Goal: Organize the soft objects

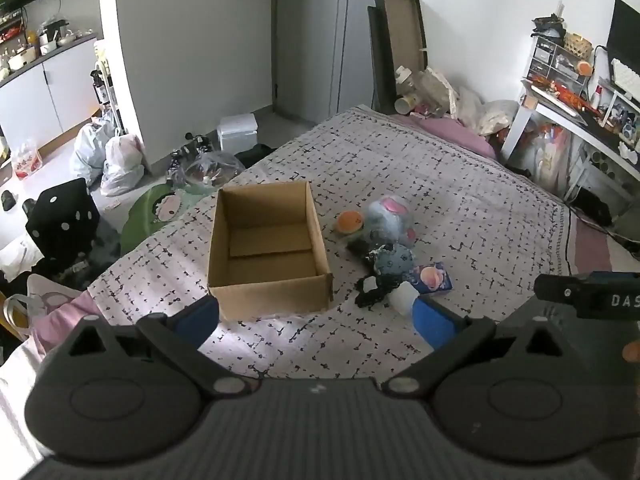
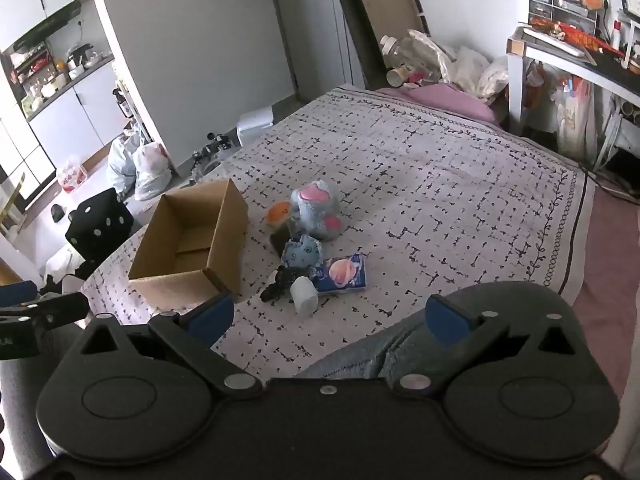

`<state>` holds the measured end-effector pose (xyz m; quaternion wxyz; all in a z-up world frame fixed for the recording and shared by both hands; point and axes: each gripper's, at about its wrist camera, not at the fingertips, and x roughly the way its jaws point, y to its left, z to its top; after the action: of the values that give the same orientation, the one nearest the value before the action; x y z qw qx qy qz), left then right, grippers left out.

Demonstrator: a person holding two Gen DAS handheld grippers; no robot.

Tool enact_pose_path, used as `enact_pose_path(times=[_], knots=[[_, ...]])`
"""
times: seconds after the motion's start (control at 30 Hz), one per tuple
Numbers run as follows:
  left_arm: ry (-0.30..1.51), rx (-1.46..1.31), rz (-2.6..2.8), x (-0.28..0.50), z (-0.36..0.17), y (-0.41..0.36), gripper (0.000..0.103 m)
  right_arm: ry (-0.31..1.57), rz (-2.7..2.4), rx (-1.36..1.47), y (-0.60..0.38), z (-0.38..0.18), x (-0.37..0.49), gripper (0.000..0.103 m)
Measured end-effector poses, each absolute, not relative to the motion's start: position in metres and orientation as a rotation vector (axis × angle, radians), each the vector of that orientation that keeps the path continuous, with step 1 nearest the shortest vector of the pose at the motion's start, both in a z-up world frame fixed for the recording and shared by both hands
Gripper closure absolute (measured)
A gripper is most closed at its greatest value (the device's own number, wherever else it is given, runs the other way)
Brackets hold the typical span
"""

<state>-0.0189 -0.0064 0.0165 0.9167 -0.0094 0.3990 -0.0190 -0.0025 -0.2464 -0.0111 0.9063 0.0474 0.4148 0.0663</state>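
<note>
An open, empty cardboard box [image 1: 268, 252] [image 2: 188, 244] sits on the bed. To its right lies a pile of soft things: a blue and pink plush [image 1: 390, 216] [image 2: 318, 210], an orange plush ball [image 1: 349, 222] [image 2: 279, 213], a small blue plush [image 1: 394, 260] [image 2: 301, 252], a black fabric piece [image 1: 372, 292] [image 2: 278, 284], a white roll [image 1: 404, 298] [image 2: 304, 294] and a blue tissue pack [image 1: 434, 278] [image 2: 344, 274]. My left gripper [image 1: 316, 322] is open and empty, just in front of the box. My right gripper [image 2: 330, 320] is open and empty, in front of the pile.
The bed has a patterned cover [image 2: 440, 184] and a pink sheet [image 2: 608, 264]. Bags [image 1: 120, 160], a black dice cushion [image 1: 64, 216] and clutter lie on the floor at left. A cluttered desk [image 1: 580, 112] stands at right. Grey fabric [image 2: 360, 356] lies under my right gripper.
</note>
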Motion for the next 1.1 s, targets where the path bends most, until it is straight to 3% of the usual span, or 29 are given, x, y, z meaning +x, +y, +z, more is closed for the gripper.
enact_pose_path(times=[1.1], knots=[[0.773, -0.006, -0.04, -0.035, 0.032, -0.01, 0.001, 0.812, 0.138, 0.094, -0.249, 0.003, -0.006, 0.0]])
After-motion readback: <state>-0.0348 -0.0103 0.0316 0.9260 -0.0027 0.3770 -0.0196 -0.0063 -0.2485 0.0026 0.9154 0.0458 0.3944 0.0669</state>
